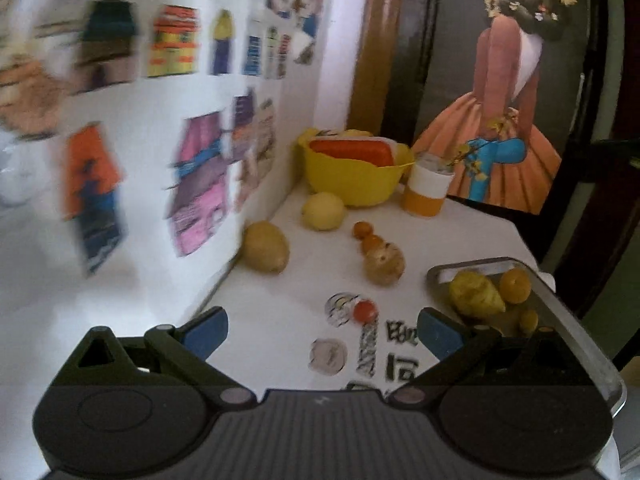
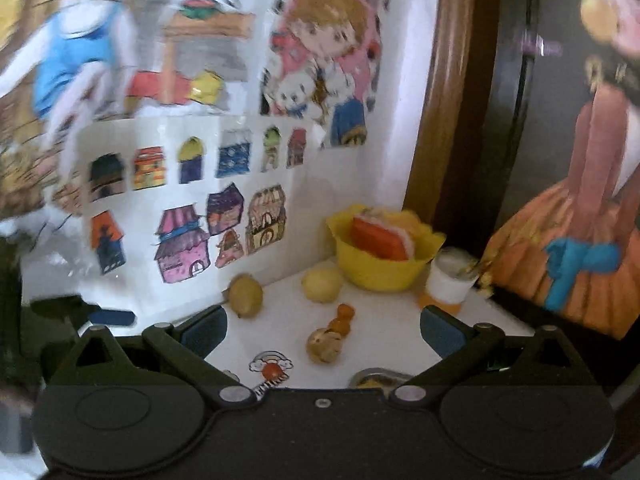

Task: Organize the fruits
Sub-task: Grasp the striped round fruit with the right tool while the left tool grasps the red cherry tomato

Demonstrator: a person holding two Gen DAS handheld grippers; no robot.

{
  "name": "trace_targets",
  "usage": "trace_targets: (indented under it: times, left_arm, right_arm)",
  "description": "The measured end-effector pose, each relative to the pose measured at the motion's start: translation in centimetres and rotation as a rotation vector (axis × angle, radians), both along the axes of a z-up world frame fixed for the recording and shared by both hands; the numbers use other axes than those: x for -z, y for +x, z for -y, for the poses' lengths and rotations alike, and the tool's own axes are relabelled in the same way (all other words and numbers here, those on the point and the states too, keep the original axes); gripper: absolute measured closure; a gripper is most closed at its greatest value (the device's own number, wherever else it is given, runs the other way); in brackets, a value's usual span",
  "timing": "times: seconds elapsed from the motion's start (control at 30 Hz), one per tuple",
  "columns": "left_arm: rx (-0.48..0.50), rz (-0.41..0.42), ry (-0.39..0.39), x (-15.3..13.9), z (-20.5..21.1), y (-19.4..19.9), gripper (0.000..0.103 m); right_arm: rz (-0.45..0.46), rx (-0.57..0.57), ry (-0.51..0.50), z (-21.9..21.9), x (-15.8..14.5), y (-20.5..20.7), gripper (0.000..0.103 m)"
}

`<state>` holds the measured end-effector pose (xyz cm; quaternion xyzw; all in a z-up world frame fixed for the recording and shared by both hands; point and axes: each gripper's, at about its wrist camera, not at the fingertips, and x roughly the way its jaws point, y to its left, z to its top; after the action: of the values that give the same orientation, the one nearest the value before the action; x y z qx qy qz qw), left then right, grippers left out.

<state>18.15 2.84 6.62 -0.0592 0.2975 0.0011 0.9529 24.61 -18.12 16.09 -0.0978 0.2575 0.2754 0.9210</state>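
In the left wrist view my left gripper is open and empty above the white table. A small red tomato lies just ahead between the fingers. Farther off are a brown potato-like piece, a yellow lemon, two small oranges and a speckled brown piece. A metal tray at the right holds a yellow fruit and an orange. My right gripper is open, higher and farther back, over the tomato, speckled piece and tray.
A yellow bowl with a red-orange item stands at the back beside a white-and-orange cup. A white wall with drawings borders the table on the left. A poster leans behind. The table's edge falls away at the right.
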Motion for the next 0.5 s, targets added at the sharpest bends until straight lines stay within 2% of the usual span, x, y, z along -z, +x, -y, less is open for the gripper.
trace_targets:
  times: [0.3, 0.5]
  left_arm:
    - [0.093, -0.025, -0.058, 4.2, 1.3, 6.3, 0.001]
    - [0.162, -0.053, -0.011, 6.5, 2.4, 9.3, 0.001]
  right_arm:
    - [-0.196, 0.001, 0.028, -3.7, 7.2, 10.2, 0.001]
    - [-0.312, 0.01, 0.031, -5.2, 11.6, 14.4, 0.005]
